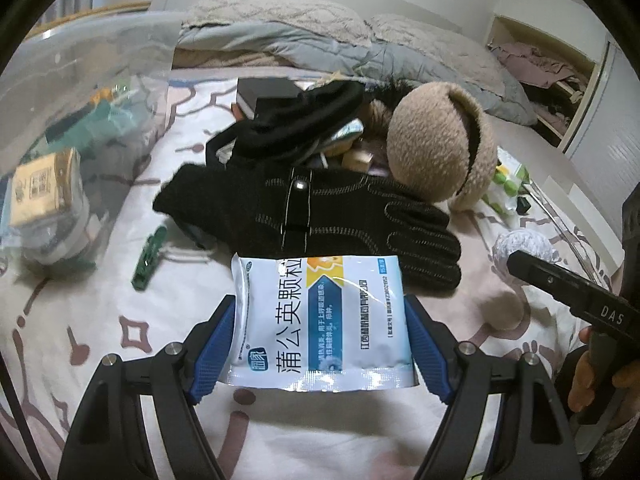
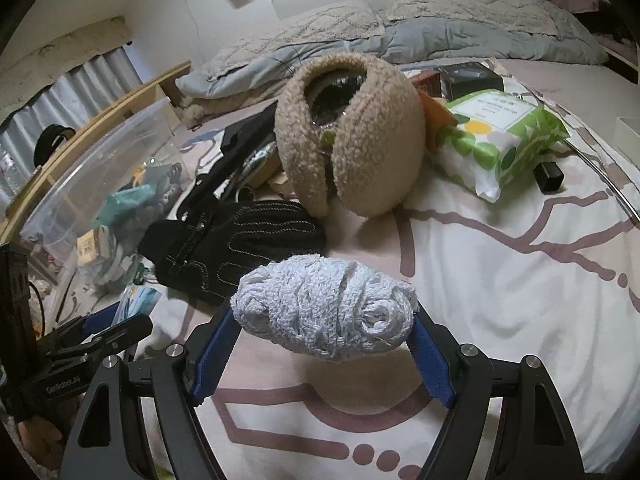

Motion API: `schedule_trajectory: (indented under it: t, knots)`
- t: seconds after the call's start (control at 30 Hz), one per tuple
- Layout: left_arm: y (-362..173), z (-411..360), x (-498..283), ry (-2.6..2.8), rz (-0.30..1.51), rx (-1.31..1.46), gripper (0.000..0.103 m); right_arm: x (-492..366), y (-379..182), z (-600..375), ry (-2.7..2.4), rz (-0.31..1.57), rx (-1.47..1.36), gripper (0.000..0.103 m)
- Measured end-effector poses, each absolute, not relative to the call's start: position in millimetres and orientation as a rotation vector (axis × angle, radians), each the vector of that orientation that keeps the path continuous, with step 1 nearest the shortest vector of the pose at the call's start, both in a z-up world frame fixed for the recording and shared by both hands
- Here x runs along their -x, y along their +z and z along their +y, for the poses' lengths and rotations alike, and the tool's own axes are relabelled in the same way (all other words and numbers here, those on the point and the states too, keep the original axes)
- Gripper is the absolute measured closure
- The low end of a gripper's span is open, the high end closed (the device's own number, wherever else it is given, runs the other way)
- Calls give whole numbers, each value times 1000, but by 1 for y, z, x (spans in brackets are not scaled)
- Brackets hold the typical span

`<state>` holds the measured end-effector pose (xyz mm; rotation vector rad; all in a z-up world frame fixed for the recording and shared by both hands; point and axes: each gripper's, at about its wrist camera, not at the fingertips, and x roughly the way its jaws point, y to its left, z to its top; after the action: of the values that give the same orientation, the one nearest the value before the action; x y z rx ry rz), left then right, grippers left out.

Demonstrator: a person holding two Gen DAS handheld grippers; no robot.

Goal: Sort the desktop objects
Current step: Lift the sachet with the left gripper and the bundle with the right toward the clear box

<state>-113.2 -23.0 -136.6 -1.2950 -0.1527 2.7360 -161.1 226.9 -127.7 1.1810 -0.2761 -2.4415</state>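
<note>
My left gripper is shut on a blue-and-white medicine sachet and holds it above the patterned sheet. My right gripper is shut on a rolled white towel, also held above the sheet; the towel also shows at the right of the left wrist view. A black glove lies just beyond the sachet, also in the right wrist view. Tan fleece earmuffs stand behind it, also in the left wrist view.
A clear plastic bin with several items stands at the left, also in the right wrist view. A green clip lies on the sheet. A green tissue pack, small black block, dark boxes and pillows lie beyond.
</note>
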Motion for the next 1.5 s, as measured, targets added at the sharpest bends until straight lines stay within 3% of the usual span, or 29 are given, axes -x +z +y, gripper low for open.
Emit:
schedule_trajectory:
  t: [1.07,1.5]
  knots:
    - [23,-35,157,2917,-110,783,23,186,-4,201,-2441,-249,-859,23]
    - [60,-56,179,2970,-111,634,23,205,43,180,-2443,-265,-755,23]
